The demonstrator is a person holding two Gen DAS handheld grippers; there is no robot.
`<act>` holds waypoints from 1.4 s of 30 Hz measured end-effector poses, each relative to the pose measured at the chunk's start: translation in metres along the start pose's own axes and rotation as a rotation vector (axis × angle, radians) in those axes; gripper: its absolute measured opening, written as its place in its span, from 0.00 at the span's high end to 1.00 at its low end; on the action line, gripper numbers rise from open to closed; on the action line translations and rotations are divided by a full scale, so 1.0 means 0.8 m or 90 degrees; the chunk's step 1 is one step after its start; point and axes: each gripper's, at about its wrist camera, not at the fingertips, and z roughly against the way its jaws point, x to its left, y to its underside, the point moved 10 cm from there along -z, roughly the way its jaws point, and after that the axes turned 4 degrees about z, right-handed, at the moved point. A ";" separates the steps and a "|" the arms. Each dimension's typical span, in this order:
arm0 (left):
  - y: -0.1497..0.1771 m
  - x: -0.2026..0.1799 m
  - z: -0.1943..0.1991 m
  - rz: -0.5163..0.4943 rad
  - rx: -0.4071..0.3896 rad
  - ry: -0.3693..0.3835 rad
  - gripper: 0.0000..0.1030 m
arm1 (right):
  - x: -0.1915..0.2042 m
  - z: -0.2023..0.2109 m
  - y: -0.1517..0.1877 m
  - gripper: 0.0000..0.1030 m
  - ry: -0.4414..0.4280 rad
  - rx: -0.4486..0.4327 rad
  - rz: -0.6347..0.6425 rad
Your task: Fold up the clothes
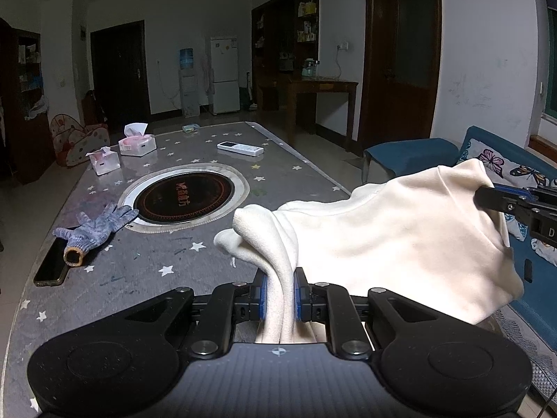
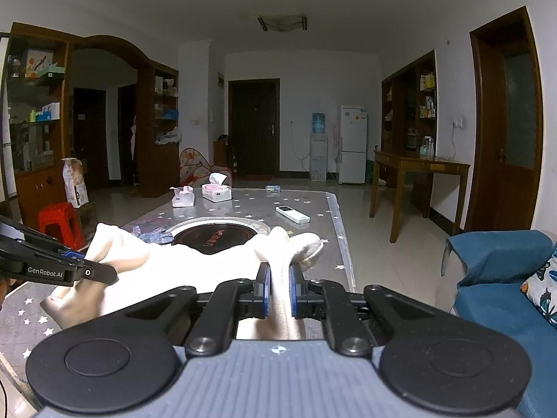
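since the cream garment (image 1: 390,230) is soft and limp, both grippers' jaws clamp bunched edges above the counter (image 1: 146,261), near the hotplate (image 1: 183,198).

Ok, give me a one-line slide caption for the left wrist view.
Left hand-held gripper and right hand-held gripper hold a cream garment above the star-patterned table.

Two tissue boxes (image 1: 137,144) (image 1: 104,162), one glove (image 1: 95,224), one remote (image 1: 240,148).

Home living room, star-patterned table (image 1: 146,254) near, blue sofa (image 2: 501,278) right, fridge (image 2: 352,144) and water dispenser (image 2: 318,149) far
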 end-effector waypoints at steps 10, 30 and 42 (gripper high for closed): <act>-0.006 0.000 -0.018 -0.005 0.007 -0.009 0.85 | 0.000 -0.010 -0.001 0.91 0.000 0.008 0.001; -0.011 0.011 -0.074 -0.008 0.038 -0.024 0.85 | 0.015 -0.047 0.001 0.91 0.003 0.044 0.002; -0.005 0.016 -0.106 -0.003 0.067 -0.024 0.85 | 0.019 -0.070 0.003 0.91 0.005 0.068 -0.006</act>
